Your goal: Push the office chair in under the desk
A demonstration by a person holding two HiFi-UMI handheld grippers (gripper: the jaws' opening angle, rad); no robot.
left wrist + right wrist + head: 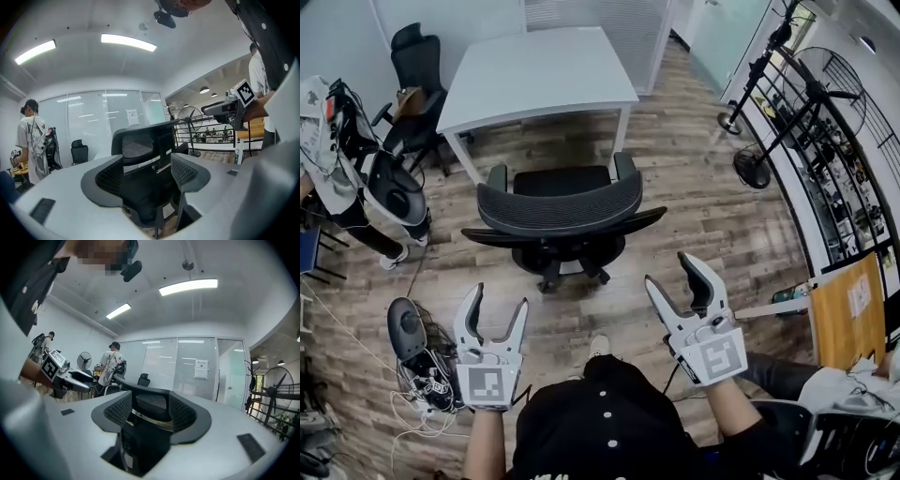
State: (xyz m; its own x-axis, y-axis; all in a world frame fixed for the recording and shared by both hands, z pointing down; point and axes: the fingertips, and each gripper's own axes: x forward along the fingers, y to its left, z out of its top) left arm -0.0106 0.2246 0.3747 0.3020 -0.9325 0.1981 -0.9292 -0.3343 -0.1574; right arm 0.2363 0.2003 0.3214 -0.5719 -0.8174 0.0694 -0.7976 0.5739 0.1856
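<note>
Office chair is dead at 12 o'clock, backrest spanning 9-to-3 facing me, white bench just past it, and my left gripper and right gripper both gape empty, right one slightly nearer.

left gripper – jaws apart, right gripper – jaws apart, both empty

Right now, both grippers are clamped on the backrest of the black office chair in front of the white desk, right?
No: the head view shows the left gripper and right gripper open, short of the backrest. The black office chair does stand before the white desk.
</note>
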